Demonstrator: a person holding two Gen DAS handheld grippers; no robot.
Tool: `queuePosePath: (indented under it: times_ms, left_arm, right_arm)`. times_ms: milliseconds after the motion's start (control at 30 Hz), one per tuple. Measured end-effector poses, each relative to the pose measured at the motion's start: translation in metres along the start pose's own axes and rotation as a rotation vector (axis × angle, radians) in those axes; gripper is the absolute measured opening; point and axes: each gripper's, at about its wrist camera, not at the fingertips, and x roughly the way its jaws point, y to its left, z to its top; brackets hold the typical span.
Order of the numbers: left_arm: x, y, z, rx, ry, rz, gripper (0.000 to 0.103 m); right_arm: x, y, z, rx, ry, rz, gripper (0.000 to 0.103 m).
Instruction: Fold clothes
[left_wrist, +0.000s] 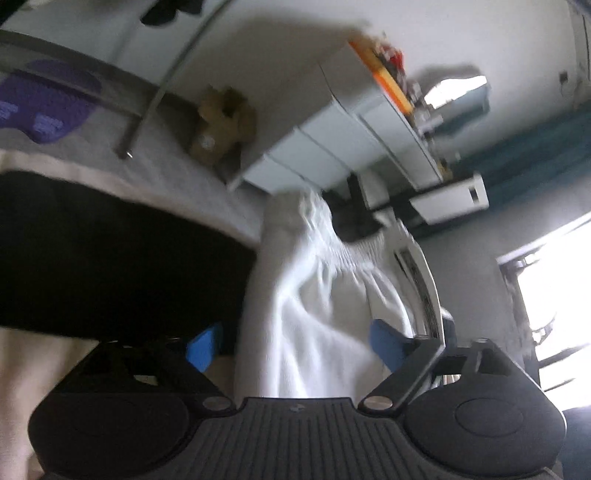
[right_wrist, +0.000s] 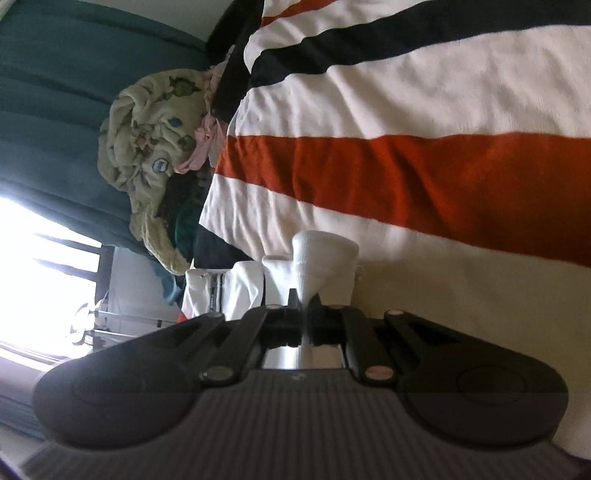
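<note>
- My left gripper (left_wrist: 295, 345) has its blue fingers (left_wrist: 388, 345) spread wide, and the white garment (left_wrist: 325, 295) hangs between them without either pad pressing it.
- My right gripper (right_wrist: 303, 295) is pinched shut on a bunched fold of the same white garment (right_wrist: 321, 262), just beyond its tips.
- In the right wrist view, the garment sits at the near edge of a striped blanket (right_wrist: 424, 170) with red, white and dark bands.
- Far left there, a crumpled pile of printed cloth (right_wrist: 151, 147) lies against a teal curtain (right_wrist: 55, 74).
- The left wrist view is blurred; a white drawer unit (left_wrist: 332, 147) stands far behind the garment.
</note>
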Motion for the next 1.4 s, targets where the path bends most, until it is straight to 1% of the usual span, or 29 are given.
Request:
queuePosePath:
  times_ms: [33,67,133,200,233,267,300,400,533,567,600,633,700,733,800,933,1067,1167,1300,1400]
  left_arm:
    - [0.006,0.000,-0.002,0.004,0.015,-0.003,0.078]
    - [0.011,-0.001,-0.003,0.007,0.024,0.011,0.077]
    - [0.019,-0.001,-0.006,0.001,0.037,0.032,0.065]
    - [0.022,0.002,-0.006,-0.020,0.037,0.043,0.042]
    - [0.022,0.002,-0.006,-0.022,0.035,0.035,0.036]
    - [0.022,0.002,-0.006,-0.025,0.033,0.026,0.020]
    - [0.021,0.001,-0.007,-0.022,0.027,0.010,0.018]
    - [0.019,-0.004,-0.007,-0.017,0.006,-0.032,0.015]
    - [0.001,-0.007,-0.010,-0.023,-0.041,-0.141,0.013]
    - [-0.004,-0.008,-0.010,-0.023,-0.054,-0.171,0.012]
    - [-0.012,-0.010,-0.010,-0.018,-0.066,-0.202,0.012]
    - [-0.017,-0.013,-0.010,-0.012,-0.077,-0.228,0.012]
    - [-0.029,-0.014,-0.012,-0.012,-0.090,-0.285,0.012]
    - [-0.034,-0.016,-0.012,-0.006,-0.096,-0.301,0.012]
    - [-0.039,-0.021,-0.013,-0.005,-0.111,-0.317,0.012]
    - [-0.034,-0.042,-0.010,-0.008,-0.123,-0.312,0.011]
    - [-0.021,-0.093,-0.008,0.057,-0.165,-0.323,0.011]
    - [-0.002,-0.136,-0.006,0.108,-0.190,-0.322,0.012]
    - [0.044,-0.198,-0.008,0.172,-0.201,-0.291,0.012]
    - [0.088,-0.240,-0.014,0.206,-0.199,-0.250,0.012]
  right_arm:
    - [0.002,0.000,0.001,0.006,0.002,-0.009,0.006]
    - [0.004,-0.001,0.002,0.011,0.003,-0.019,0.006]
    - [0.007,-0.005,0.003,0.028,0.011,-0.046,0.006]
    - [0.008,-0.007,0.003,0.030,0.013,-0.060,0.006]
    - [0.009,-0.007,0.002,0.028,0.012,-0.065,0.006]
    - [0.010,-0.007,0.002,0.025,0.011,-0.070,0.006]
    - [0.009,-0.007,0.001,0.020,0.009,-0.071,0.006]
    - [0.007,-0.004,0.001,0.000,0.005,-0.065,0.006]
    - [0.000,-0.002,0.001,-0.009,-0.018,-0.044,0.006]
    - [-0.004,-0.002,0.002,0.001,-0.032,-0.029,0.006]
    - [-0.011,-0.004,0.002,0.017,-0.048,0.007,0.006]
    - [-0.018,-0.004,0.003,0.019,-0.065,0.040,0.006]
    - [-0.029,-0.001,0.005,0.013,-0.094,0.080,0.006]
    - [-0.034,0.001,0.005,0.009,-0.105,0.099,0.005]
    - [-0.035,0.008,0.007,-0.006,-0.115,0.110,0.005]
    - [-0.018,0.038,0.012,-0.040,-0.121,0.107,0.005]
    - [0.020,0.095,0.015,-0.132,-0.143,0.107,0.006]
    - [0.065,0.137,0.015,-0.183,-0.152,0.094,0.006]
    - [0.144,0.186,0.008,-0.215,-0.116,0.090,0.006]
    - [0.206,0.209,0.000,-0.248,-0.100,0.031,0.006]
